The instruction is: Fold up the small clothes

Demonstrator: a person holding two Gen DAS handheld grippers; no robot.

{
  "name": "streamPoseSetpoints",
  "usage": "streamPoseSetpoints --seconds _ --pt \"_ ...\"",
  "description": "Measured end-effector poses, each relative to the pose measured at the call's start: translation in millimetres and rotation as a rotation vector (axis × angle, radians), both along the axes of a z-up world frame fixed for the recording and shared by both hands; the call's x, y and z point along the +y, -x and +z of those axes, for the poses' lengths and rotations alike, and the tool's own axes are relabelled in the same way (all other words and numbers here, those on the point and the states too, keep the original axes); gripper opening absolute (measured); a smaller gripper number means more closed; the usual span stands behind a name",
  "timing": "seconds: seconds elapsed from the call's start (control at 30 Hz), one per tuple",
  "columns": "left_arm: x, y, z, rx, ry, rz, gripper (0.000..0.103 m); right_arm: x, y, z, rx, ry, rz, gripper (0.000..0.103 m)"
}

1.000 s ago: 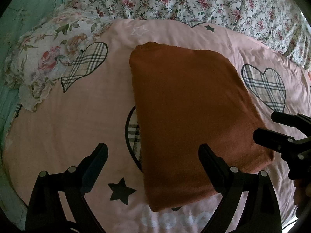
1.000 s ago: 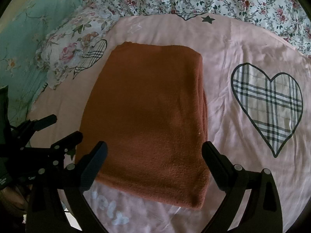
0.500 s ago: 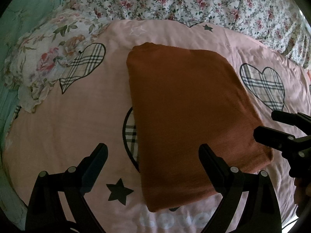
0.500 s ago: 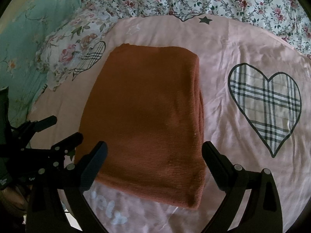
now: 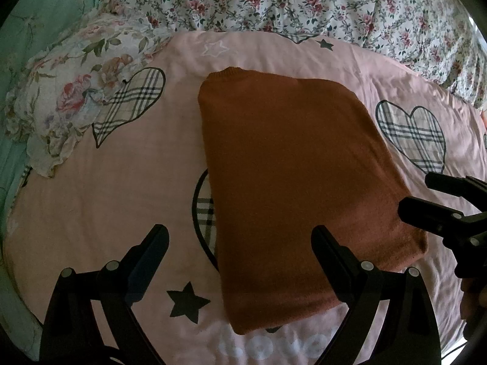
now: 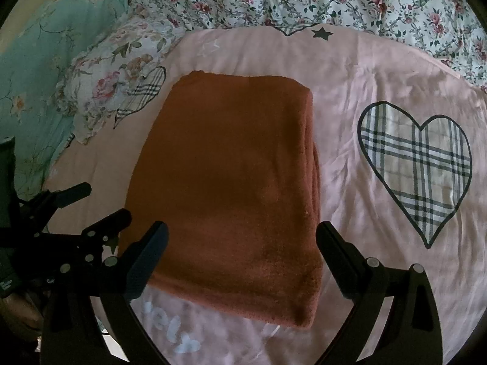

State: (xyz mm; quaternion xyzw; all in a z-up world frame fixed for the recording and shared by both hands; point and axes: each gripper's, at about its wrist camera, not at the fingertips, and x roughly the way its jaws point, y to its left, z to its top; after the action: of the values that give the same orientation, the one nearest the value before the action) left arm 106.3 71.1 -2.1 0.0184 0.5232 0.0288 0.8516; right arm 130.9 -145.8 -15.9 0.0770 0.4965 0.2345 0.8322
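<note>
Lying folded into a fuzzy rust-brown knit rectangle [image 5: 292, 176] on smooth pink sheet [image 5: 127, 188], both claws [image 5: 240, 243] [image 6: 242, 240] apart.

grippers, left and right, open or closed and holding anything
Left gripper: open, holding nothing, above the folded rust sweater.
Right gripper: open, holding nothing, above the same sweater.

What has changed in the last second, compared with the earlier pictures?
Almost nothing. The folded orange garment lies flat on the pink sheet as before. Both cameras have drifted only slightly. The left gripper and the right gripper stay open above it, holding nothing.
</note>
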Motion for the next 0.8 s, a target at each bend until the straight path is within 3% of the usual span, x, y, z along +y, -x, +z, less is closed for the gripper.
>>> streamPoseSetpoints --seconds 0.8 --pt "2.4 -8.9 -0.3 -0.009 0.015 0.015 0.095 -1.4 -4.6 2.7 -0.016 -0.011 -0.021 0.097"
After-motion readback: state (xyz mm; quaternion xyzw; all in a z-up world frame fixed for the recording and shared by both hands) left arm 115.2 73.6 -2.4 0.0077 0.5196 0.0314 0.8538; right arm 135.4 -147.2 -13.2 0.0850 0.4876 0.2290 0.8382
